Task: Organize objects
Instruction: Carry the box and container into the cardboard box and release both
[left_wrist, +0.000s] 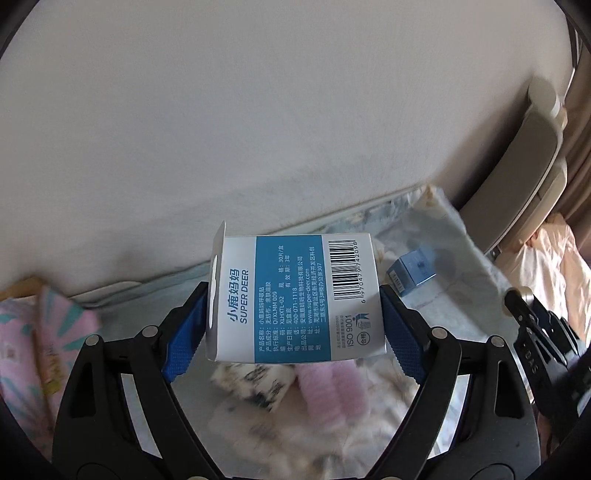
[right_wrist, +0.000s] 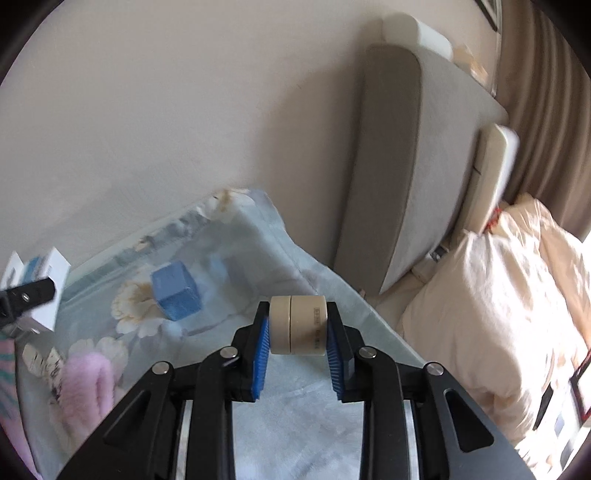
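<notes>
My left gripper is shut on a white and blue carton with a barcode and the words SUPER DEER, held sideways in the air above the bed. Both blue pads press its two ends. The same carton shows at the far left of the right wrist view. My right gripper is shut on a small round beige jar, clamped by its flat ends and lifted off the floral sheet. A small blue box rests on the sheet ahead, also visible as the blue box beyond the carton.
A pink fluffy item and a black-and-white patterned piece lie on the sheet below. Pink patterned packs sit at the left. A grey padded headboard and cream pillows stand to the right; a plain wall is behind.
</notes>
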